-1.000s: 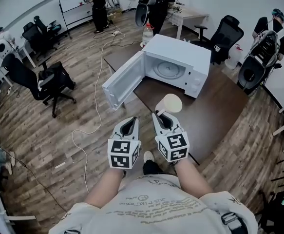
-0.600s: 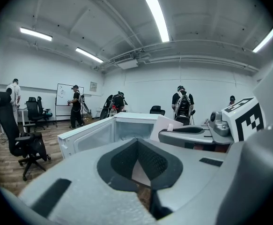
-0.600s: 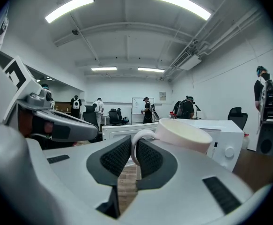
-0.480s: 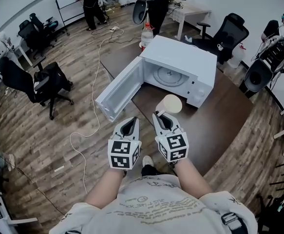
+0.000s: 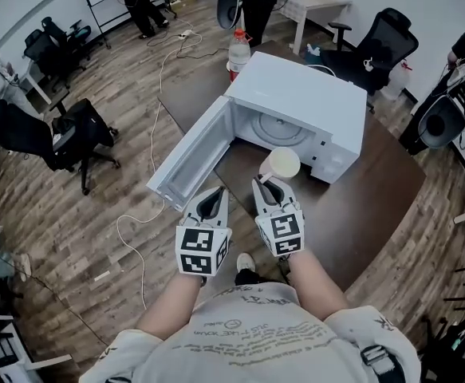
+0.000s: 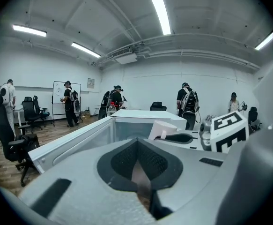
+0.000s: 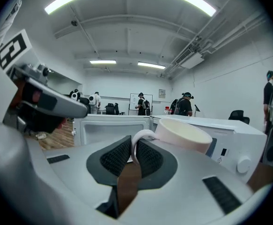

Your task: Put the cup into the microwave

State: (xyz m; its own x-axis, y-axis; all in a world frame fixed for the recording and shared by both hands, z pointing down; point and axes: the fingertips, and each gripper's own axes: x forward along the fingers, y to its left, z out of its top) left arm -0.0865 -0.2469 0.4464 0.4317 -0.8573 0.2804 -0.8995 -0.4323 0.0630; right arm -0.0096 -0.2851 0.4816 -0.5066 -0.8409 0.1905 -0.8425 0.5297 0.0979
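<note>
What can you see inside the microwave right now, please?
Inside the microwave only the round turntable shows. The cup, held in the right hand-held gripper, covers part of the cavity's front.

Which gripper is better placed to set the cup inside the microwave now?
Right. The right gripper holds the cup by its handle, facing the open cavity of the microwave. The left gripper is empty, jaws together, nearer the open door.
</note>
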